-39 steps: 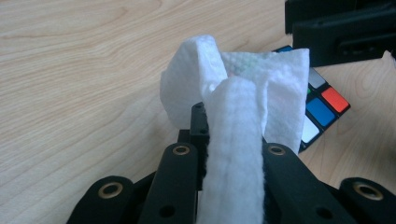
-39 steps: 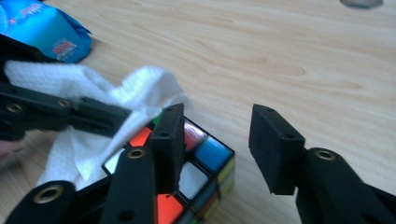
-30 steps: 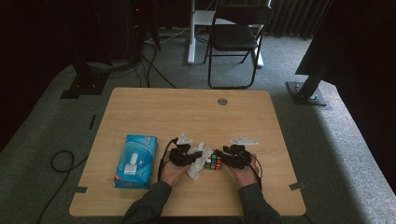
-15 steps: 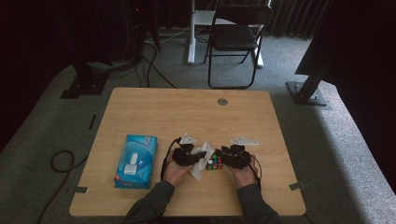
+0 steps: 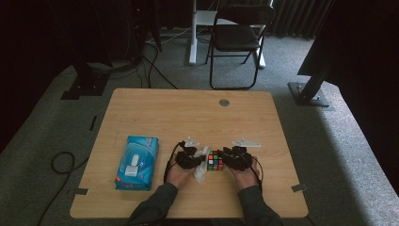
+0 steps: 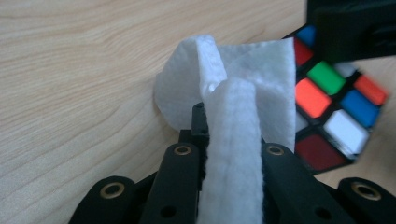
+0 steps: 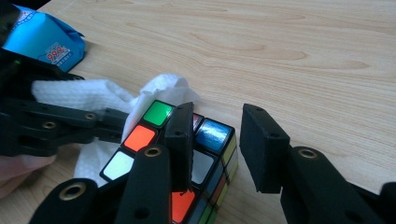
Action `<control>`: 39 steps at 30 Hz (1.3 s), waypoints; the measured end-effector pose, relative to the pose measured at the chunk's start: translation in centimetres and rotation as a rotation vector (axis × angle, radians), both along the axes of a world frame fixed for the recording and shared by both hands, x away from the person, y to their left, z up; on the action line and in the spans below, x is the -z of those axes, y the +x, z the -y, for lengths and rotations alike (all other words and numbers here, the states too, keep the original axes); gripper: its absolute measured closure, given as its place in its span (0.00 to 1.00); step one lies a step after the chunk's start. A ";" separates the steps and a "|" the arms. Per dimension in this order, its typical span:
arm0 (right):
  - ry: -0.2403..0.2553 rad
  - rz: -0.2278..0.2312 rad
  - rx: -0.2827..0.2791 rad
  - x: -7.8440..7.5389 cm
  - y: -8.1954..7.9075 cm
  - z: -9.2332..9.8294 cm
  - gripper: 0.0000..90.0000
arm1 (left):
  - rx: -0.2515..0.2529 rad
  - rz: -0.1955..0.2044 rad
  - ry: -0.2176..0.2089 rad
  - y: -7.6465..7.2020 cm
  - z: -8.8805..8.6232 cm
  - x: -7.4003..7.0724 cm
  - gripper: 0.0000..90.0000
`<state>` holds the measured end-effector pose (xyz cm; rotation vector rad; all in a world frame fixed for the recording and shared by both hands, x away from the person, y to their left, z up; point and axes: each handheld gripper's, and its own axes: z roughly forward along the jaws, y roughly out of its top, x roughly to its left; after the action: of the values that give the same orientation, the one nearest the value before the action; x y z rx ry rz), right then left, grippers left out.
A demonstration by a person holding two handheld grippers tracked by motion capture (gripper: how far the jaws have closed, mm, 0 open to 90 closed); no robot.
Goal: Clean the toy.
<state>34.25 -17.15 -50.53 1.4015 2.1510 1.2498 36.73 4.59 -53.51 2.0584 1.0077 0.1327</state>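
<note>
Work: a cube (image 5: pixel 215 161) is being wiped with a tissue (image 6: pixel 243 60); each is handled by one gripper.
Cube pos.: on the bench (image 5: pixel 188 113), near the front edge, between the two hands. In the right gripper view it is seen tilted, w/ green, orange and white stickers up.
Left gripper (image 5: pixel 201 161): jaws are pressed together on a folded strip of tissue. The free end is fanned out ahead of the tips and laid vs. the cube's side.
Right gripper (image 5: pixel 227 160): jaws have just been closing, and a corner of the cube is seen between them. One jaw is laid over the cube's top. A thin gap is seen btw. the other pad and the cube's edge, so the jaws are read as spread, not clamped.
Change: vs. the earlier high-view pics, hands, cube and tissue are found in much the same spots. Only the right jaws' narrowing is counted as new.
Meaning: prob. the cube is being steadied so it isn't pushed away by the wipe. The wipe itself is judged to be underway, not done.
Risk: w/o a firm hold the cube may be slid or tipped by the tissue's push.
Other: a blue pack (image 5: pixel 136 162) is left on the bench, well apart to the left.
</note>
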 end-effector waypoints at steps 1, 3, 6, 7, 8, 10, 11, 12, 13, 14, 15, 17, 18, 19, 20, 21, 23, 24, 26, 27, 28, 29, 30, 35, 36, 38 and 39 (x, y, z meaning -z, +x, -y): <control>0.001 -0.001 0.000 0.0 0.0 0.0 0.72 | 0.000 0.005 0.021 0.0 0.2 0.2 0.93; 0.001 -0.001 0.000 0.0 0.0 0.0 0.72 | 0.001 0.008 0.039 0.0 0.3 0.4 0.94; 0.001 0.001 0.001 0.0 0.0 0.0 0.72 | 0.006 0.023 0.050 0.1 0.5 0.8 0.95; 0.001 0.001 0.001 0.0 0.0 0.0 0.72 | 0.006 0.026 0.055 0.1 0.5 0.8 0.95; 0.001 0.002 0.002 0.0 0.0 0.0 0.72 | 0.005 0.025 0.055 0.1 0.5 0.7 0.95; 0.002 0.002 0.002 0.0 0.0 0.0 0.72 | 0.004 0.017 0.049 0.1 0.5 0.7 0.95; 0.002 0.002 0.002 0.0 0.0 0.0 0.72 | 0.004 0.017 0.049 0.1 0.5 0.7 0.95; 0.004 0.002 0.001 0.1 0.0 0.1 0.71 | 0.002 0.012 0.038 0.0 0.3 0.6 0.95; 0.005 0.001 0.001 0.1 0.0 0.1 0.71 | 0.001 0.010 0.026 -0.1 0.2 0.4 0.95; 0.005 0.001 0.000 0.1 0.0 0.1 0.71 | -0.002 0.010 0.008 -0.2 0.1 0.2 0.95; 0.005 0.001 0.000 0.1 0.0 0.1 0.71 | -0.004 0.013 -0.007 -0.3 -0.1 0.0 0.95; 0.006 0.001 0.000 0.1 0.0 0.1 0.71 | -0.003 0.020 -0.036 -0.7 -0.3 -0.6 0.95; 0.005 0.001 0.000 0.1 0.0 0.1 0.71 | 0.001 0.024 -0.041 -0.8 -0.4 -0.8 0.95; 0.005 0.001 0.000 0.1 0.0 0.1 0.71 | 0.003 0.028 -0.050 -1.0 -0.5 -1.1 0.95; 0.005 0.001 0.001 0.1 0.0 0.1 0.71 | 0.010 0.035 -0.057 -1.2 -0.6 -1.5 0.95; 0.005 0.001 0.001 0.1 0.0 0.1 0.71 | 0.010 0.035 -0.057 -1.2 -0.6 -1.5 0.95; 0.004 0.002 0.003 0.1 0.0 0.1 0.71 | 0.021 0.045 -0.091 -1.8 -0.9 -2.2 0.94; 0.004 0.002 0.003 0.1 0.0 0.1 0.71 | 0.021 0.045 -0.091 -1.8 -0.9 -2.2 0.94; 0.005 0.002 0.003 0.1 0.0 0.1 0.71 | 0.033 0.057 -0.074 -2.1 -0.6 -2.4 0.94; 0.005 0.001 0.003 0.1 0.0 0.1 0.71 | 0.032 0.054 -0.071 -2.0 -0.5 -2.3 0.94; 0.005 0.002 0.003 0.1 0.0 0.1 0.71 | 0.028 0.048 -0.073 -1.9 -0.5 -2.2 0.94; 0.005 0.002 0.003 0.1 0.0 0.1 0.71 | 0.028 0.048 -0.073 -1.9 -0.5 -2.2 0.94; 0.003 0.003 0.003 0.1 0.0 0.1 0.71 | 0.026 0.044 -0.075 -1.8 -0.5 -2.2 0.94; 0.005 -0.001 0.005 0.0 0.0 0.0 0.73 | 0.023 0.046 -0.067 -1.6 -0.4 -2.1 0.94; 0.003 0.000 0.006 0.0 -0.1 0.0 0.73 | 0.023 0.046 -0.064 -1.6 -0.4 -2.0 0.94; 0.002 0.000 0.006 0.0 -0.1 0.0 0.73 | 0.020 0.045 -0.061 -1.5 -0.4 -1.9 0.94; 0.005 -0.001 0.006 0.0 -0.1 0.0 0.73 | 0.018 0.048 -0.053 -1.4 -0.4 -1.8 0.94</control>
<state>34.18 -17.13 -50.55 1.4095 2.1437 1.2533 35.33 4.98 -51.72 2.0063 0.9535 0.1432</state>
